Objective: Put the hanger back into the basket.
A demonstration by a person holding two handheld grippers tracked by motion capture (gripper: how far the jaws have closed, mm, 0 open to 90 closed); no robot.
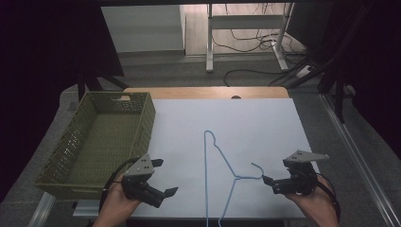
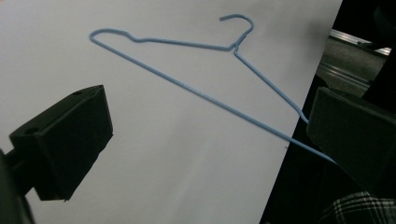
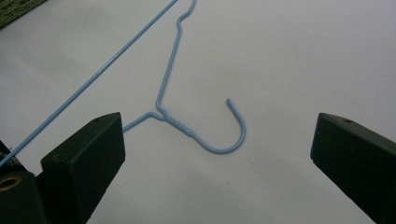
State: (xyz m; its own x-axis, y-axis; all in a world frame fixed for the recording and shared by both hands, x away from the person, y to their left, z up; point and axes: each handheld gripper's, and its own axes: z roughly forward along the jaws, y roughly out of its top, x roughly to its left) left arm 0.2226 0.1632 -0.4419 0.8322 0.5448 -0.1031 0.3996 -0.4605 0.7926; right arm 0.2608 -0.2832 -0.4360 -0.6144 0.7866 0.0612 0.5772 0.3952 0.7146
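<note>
One blue wire coat hanger (image 1: 222, 165), one green plastic basket (image 1: 71, 142), and two handheld grippers: left gripper (image 1: 160, 177), right gripper (image 1: 270, 182).

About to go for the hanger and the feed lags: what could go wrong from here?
The thin blue wire hanger lies flat on the white table top, so jaws may skid over it. Its near end overhangs the table's front edge; a nudge could tip it off. The right gripper, open, sits close to the hook and could snag it.

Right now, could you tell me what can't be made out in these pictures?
- Hanger: its near end is cut off by the high view's bottom edge; in the left gripper view a jaw covers it.
- Basket: the near inside wall is hidden from the high view.
</note>
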